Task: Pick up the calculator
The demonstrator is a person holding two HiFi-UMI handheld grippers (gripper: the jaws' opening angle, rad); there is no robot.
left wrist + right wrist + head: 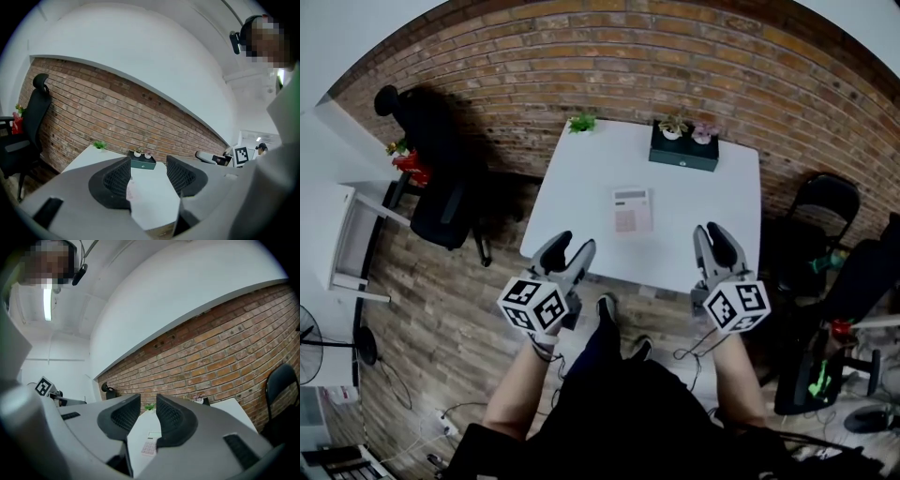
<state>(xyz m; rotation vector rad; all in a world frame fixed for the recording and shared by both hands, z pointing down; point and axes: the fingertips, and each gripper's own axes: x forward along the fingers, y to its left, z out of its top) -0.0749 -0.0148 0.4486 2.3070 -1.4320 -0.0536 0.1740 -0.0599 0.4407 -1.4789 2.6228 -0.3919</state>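
At the far left of the head view stands a white cabinet (pixel 337 246). Below it is a fan (pixel 311 345), cut off by the frame edge. In the upper left a black office chair (pixel 439 192) sits off the left side of the white table (pixel 581 202). Beside the chair is something red (pixel 412 169) that I cannot make out.

My left gripper (pixel 572 246) shows over the table's near left edge. Its jaws are spread wide and there is only air between them. A small green plant (pixel 581 123) stands on the table's far left corner.

The calculator (pixel 632 209) lies flat near the middle of the table, beyond my two grippers and between them in the frame. Neither gripper touches it, and nothing stands on the bare tabletop between it and the jaws. Its keys are too small to read. In the left gripper view one jaw covers most of it, so only a pale sliver shows. Past it, at the table's far edge, a dark tray (pixel 683 159) holds two potted plants (pixel 673 127).

My right gripper (pixel 711 232) shows over the near right edge. Its jaws are apart with a narrower gap and grip nothing. In the right gripper view the calculator sits low in that gap.

Further right, a folding chair (pixel 825 202) stands off the table's right side. The dark clutter along the right edge is cut off and hard to make out. My own body hides the floor at lower centre.
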